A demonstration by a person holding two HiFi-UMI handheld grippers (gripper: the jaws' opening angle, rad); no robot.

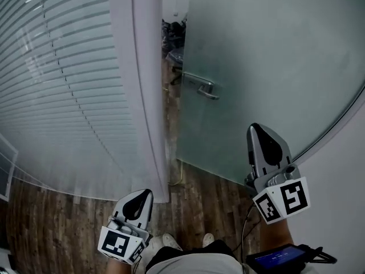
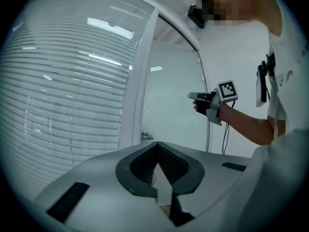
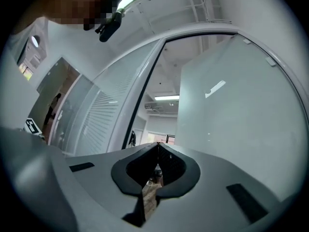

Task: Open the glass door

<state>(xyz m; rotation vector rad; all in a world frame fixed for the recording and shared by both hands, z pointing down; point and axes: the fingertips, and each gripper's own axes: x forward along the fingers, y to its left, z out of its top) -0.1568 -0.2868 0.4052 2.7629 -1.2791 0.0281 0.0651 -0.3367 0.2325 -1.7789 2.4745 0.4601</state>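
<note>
Grey left gripper (image 1: 140, 196) and grey right gripper (image 1: 259, 131) were clenched empty; frosted glass door (image 1: 274, 67) stood ajar, silver lever handle (image 1: 201, 86) untouched

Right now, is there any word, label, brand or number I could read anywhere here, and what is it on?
No readable word, brand or number in any view.
Right cube, on the right tool: black-and-white square code, not lettering.
Left cube, on the left tool: same kind of code.
Blue screen, head view's lower right: too small to read.
Print on the person's shirt: too blurred to read.
</note>
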